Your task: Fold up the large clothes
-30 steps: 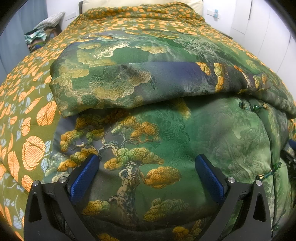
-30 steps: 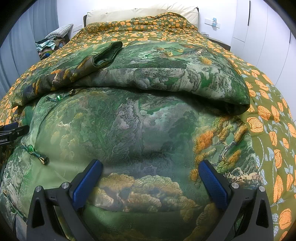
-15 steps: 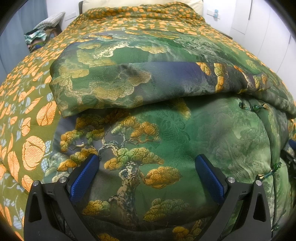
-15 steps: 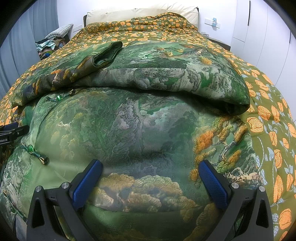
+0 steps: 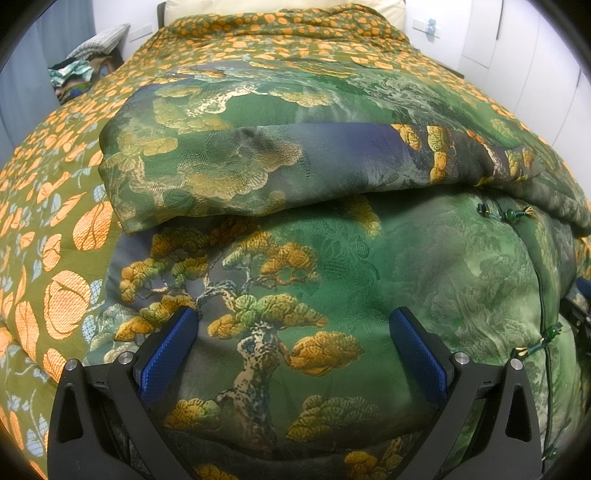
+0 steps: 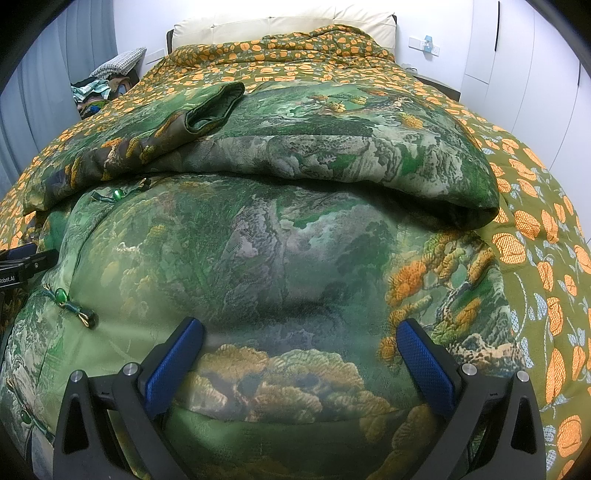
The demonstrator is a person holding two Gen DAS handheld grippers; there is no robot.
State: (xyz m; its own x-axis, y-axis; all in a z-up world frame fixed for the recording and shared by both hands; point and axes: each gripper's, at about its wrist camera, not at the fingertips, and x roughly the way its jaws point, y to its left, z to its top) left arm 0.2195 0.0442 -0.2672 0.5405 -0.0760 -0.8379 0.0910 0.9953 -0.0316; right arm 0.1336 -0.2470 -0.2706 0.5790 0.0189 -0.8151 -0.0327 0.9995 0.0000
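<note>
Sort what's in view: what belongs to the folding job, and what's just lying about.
Job: green brocade garment, its folded-over sleeves, left gripper, right gripper, both open.

Lying about: orange-patterned bedspread, pillow, clothes pile beside the bed, wall socket.

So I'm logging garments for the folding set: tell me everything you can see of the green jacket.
The green jacket looks like padded brocade woven with pines and mountains, closed by knotted cords with green beads. It lies on the orange-patterned quilt, both sleeves folded across its chest, one open cuff on top. Both tools, left and right, stand open over its hem.
</note>
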